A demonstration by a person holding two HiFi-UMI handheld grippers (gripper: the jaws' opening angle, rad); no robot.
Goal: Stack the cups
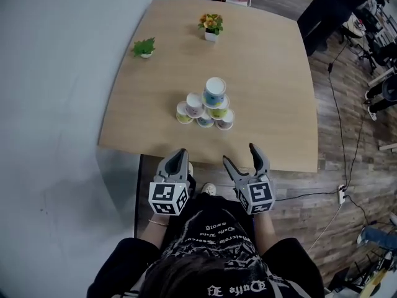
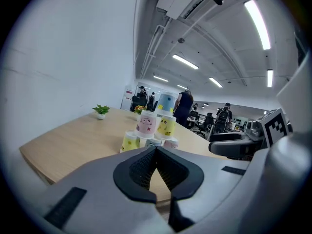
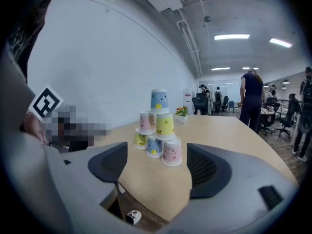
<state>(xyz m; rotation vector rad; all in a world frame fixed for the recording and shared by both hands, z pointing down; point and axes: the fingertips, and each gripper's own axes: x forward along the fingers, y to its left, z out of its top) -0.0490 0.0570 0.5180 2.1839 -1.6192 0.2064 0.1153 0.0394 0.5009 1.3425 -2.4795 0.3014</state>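
Observation:
Several paper cups stand upside down as a pyramid (image 1: 206,107) near the front of the wooden table (image 1: 273,73). A blue cup (image 1: 215,92) tops it, over a pink and a yellow cup and a bottom row of three. Both grippers hover just off the table's near edge, short of the pyramid. My left gripper (image 1: 178,155) is shut with nothing in it; past its closed jaws I see the pyramid (image 2: 156,126). My right gripper (image 1: 240,154) is open and empty, and the pyramid (image 3: 158,130) shows between its spread jaws (image 3: 157,165).
Two small potted plants stand farther back: a green one (image 1: 144,47) at the left edge and an orange-flowered one (image 1: 211,25) near the far edge. A grey wall runs along the table's left. A person (image 1: 329,8) stands beyond the far right corner. Cables lie on the wooden floor (image 1: 347,135).

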